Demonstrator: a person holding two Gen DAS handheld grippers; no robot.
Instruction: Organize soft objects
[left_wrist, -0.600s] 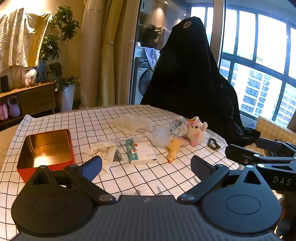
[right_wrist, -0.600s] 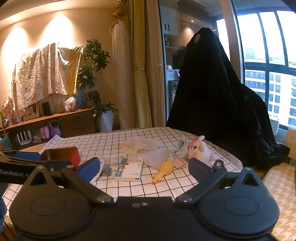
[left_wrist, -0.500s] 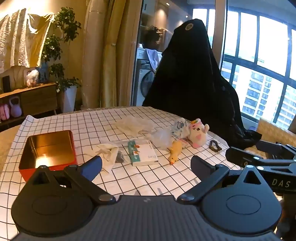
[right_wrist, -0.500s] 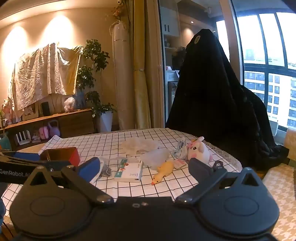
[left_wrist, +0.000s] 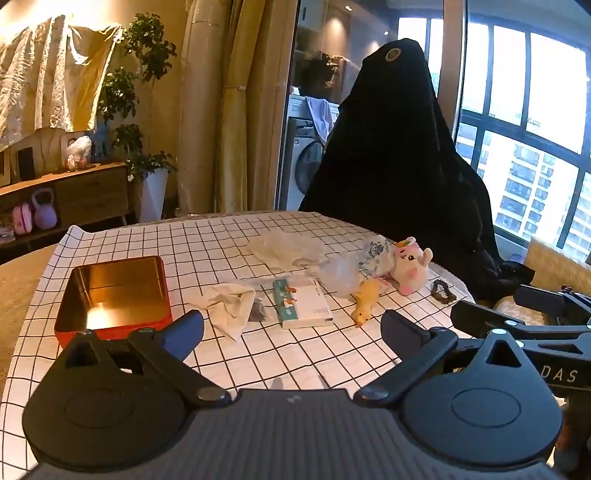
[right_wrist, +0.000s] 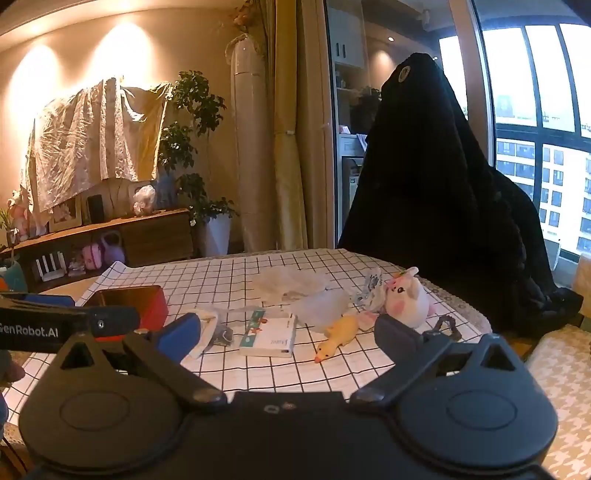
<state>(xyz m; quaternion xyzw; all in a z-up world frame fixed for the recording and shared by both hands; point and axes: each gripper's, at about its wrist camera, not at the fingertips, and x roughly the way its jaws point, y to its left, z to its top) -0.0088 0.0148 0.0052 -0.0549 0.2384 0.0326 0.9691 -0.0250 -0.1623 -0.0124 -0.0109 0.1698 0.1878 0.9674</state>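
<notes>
Checked cloth (left_wrist: 207, 236) covers the table. We find the left gripper (left_wrist: 291, 334) and right gripper (right_wrist: 287, 341) both spread wide, nothing between their fingers, hovering over the near edge. A red tin (left_wrist: 114, 291) sits toward the left edge, lid off. Mid-cloth lie a crumpled white rag (left_wrist: 231, 302), a small book (left_wrist: 303, 302) and a yellow rubber duck (left_wrist: 364, 301). A pink plush toy (left_wrist: 410, 266) rests near the right edge.
</notes>
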